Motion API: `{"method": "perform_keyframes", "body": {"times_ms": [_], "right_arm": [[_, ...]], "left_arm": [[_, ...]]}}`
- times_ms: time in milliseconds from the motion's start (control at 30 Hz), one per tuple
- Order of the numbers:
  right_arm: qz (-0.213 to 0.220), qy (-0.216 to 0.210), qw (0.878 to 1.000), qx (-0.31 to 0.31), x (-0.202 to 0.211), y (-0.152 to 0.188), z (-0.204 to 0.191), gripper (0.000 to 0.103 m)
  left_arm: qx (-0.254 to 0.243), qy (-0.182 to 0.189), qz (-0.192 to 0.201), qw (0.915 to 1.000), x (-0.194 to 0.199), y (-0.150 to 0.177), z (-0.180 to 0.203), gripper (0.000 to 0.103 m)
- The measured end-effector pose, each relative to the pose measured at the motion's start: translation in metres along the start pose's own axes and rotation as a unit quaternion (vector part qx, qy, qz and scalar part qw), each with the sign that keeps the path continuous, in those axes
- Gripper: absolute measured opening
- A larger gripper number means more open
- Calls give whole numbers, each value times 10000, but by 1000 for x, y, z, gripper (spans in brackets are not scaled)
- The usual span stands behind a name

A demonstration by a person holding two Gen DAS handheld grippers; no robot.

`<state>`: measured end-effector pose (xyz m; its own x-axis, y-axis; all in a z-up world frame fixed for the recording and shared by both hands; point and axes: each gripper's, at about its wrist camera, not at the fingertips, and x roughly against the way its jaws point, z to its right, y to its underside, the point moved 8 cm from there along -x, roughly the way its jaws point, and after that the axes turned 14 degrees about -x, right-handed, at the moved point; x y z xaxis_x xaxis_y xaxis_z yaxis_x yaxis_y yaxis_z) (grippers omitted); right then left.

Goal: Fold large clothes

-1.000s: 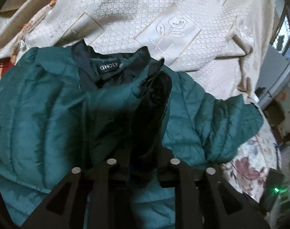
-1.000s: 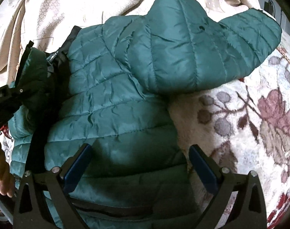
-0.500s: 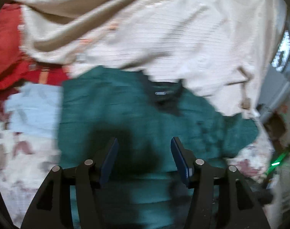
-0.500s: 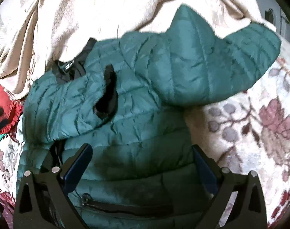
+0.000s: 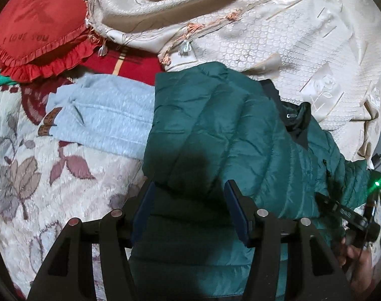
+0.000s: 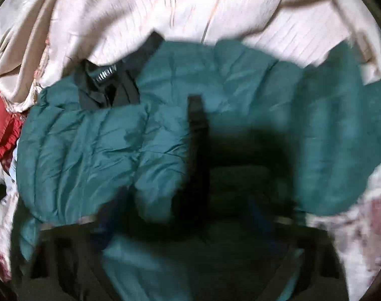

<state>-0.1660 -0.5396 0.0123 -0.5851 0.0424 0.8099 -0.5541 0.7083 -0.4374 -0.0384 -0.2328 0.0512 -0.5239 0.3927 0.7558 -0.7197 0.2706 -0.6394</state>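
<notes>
Jacket (image 5: 235, 135): 1, green; 2 grippers, left gripper (image 5: 190, 210) empty.

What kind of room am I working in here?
Most likely a bedroom, working on a bed: the quilted teal puffer jacket lies on a plush floral blanket, with a red frilled heart-shaped cushion and a cream embroidered bedspread bunched behind it.

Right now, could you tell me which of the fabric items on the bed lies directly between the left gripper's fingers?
The green quilted jacket; the light blue towel and red cushion lie farther left.
</notes>
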Motion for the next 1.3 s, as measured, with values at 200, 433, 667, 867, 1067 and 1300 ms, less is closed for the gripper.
{"method": "perform_keyframes", "body": {"times_ms": [200,433,667,867,1067,1300], "right_arm": [[487,-268,9975,446,24,-19,-29,15],[1166,556,9910,361,31,-53,3,15],[980,574,9934,179,14,-51,19,67],[1270,8,9892,737,52,-40,-21,77],[891,4,9873,1316,-3,-36,-62,77],[1095,355,9830,1428,-42,-60,-68,81]], "left_arm": [[-49,-70,109,9999,-1,-10,2,39],[79,-24,-46,10000,-25,-7,11,39],[-79,-266,131,9995,-19,-17,11,39],[-132,-550,248,9981,-36,-42,18,39],[-436,-1069,175,9932,-64,-51,19,39],[-270,-1014,83,9944,-81,-45,11,39]]}}
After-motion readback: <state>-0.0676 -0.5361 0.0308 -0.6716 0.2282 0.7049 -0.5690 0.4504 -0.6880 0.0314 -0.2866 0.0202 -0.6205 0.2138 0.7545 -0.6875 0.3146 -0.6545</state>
